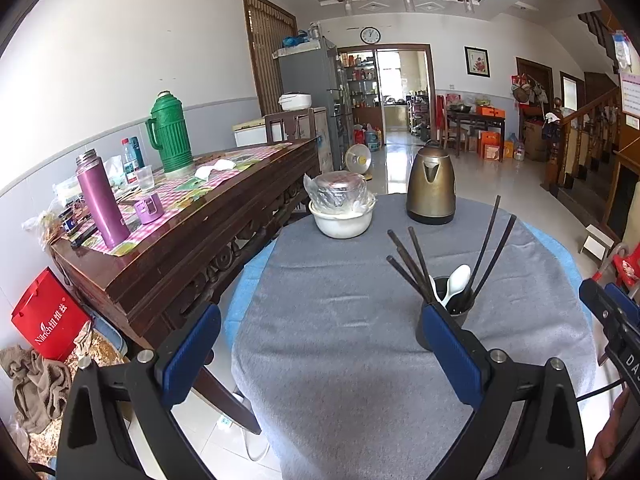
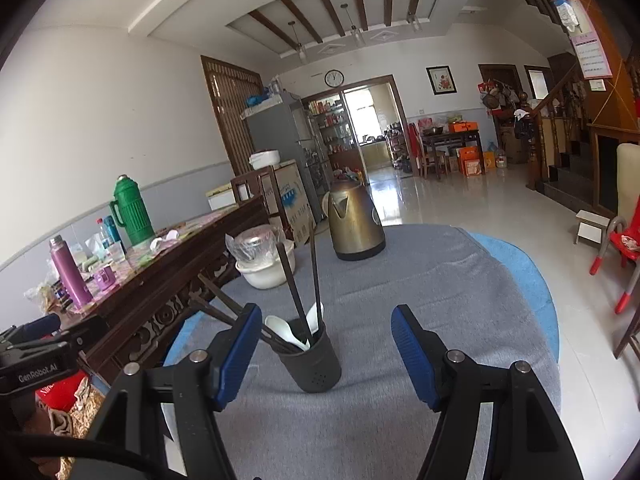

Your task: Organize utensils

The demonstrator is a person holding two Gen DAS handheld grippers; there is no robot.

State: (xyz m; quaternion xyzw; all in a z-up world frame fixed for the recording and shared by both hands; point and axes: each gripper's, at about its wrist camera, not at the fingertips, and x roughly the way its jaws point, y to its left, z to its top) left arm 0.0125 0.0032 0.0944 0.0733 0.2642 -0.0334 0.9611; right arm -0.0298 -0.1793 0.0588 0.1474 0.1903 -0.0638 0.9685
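Note:
A dark grey utensil holder [image 2: 312, 364] stands upright on the grey tablecloth [image 2: 420, 292]. In it are several dark chopsticks [image 2: 294, 284] and white spoons [image 2: 286, 332]. My right gripper [image 2: 324, 354] is open just in front of the holder, nothing between its blue pads. In the left wrist view the holder [image 1: 452, 312] sits partly behind the right finger [image 1: 452, 348] of my left gripper [image 1: 320, 344]. That gripper is open and empty over the cloth. The right gripper's tip [image 1: 612, 312] shows at the right edge.
A brass kettle [image 2: 354, 222] and a white bowl with a wrapped pot [image 2: 264, 260] stand at the table's far side. A dark wooden sideboard [image 1: 192, 232] with a green thermos [image 1: 170, 132] and purple flask [image 1: 102, 200] runs along the left. Tiled floor lies beyond.

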